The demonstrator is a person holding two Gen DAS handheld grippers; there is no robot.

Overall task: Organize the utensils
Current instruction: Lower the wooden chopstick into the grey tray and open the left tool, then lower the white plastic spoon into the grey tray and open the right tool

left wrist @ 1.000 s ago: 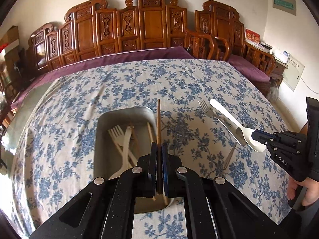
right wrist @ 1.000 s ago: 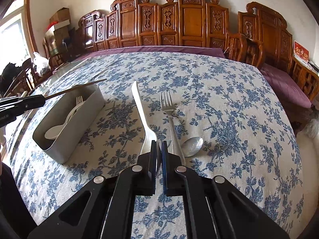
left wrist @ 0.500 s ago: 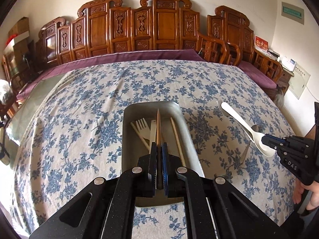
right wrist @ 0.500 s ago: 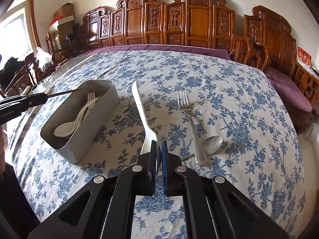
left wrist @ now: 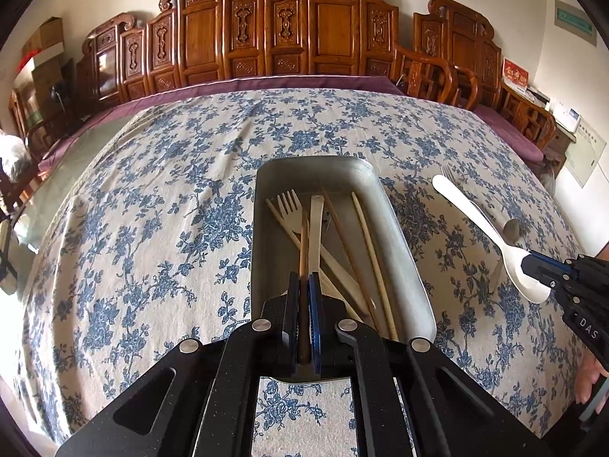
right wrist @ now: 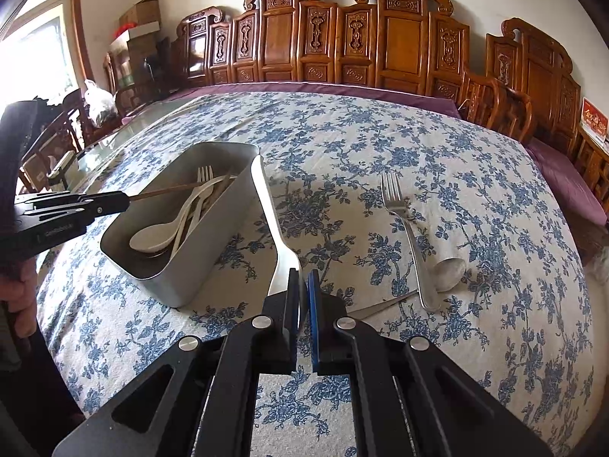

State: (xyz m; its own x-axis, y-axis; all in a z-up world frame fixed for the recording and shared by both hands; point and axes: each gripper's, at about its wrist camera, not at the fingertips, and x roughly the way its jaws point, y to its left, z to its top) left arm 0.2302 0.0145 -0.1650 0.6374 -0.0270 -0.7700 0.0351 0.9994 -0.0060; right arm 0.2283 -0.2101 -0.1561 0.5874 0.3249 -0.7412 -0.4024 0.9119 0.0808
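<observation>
Both tongs are clamped on something. Left gripper [left wrist: 303, 285] pinches a brown chopstick [left wrist: 303, 243] near its back end, stick running straight ahead of the fingers and hanging over the open metal tin [left wrist: 396, 228] right below and in front. Held angled down, probably so the stick can drop lengthways in line with the tin.

Right gripper [right wrist: 303, 285] is shut on the bowl of a white plastic spoon [right wrist: 272, 221]; handle juts forward and up, tip near the tin's right wall, clear of the cloth. Gripping by the bowl looks like the easy flat spot to pinch. Likely next in line for the tin, waiting its turn beside it.

Inside the tin, ahead of the left tongs: a pale plastic fork [left wrist: 290, 205], a white spoon [right wrist: 160, 234], a flat pale handle, several light wooden chopsticks, all roughly lengthways, loosely crossed. Tin is grey, rectangular, rounded corners.

Right of the right tongs, lying on the blue flowered tablecloth [right wrist: 475, 198]: a metal fork [right wrist: 405, 224] with tines pointing away, a metal spoon [right wrist: 449, 268] just beside its handle, handle partly under it. Not yet sorted.

Judgement: mid-task, two items in hand, two metal pieces left.
</observation>
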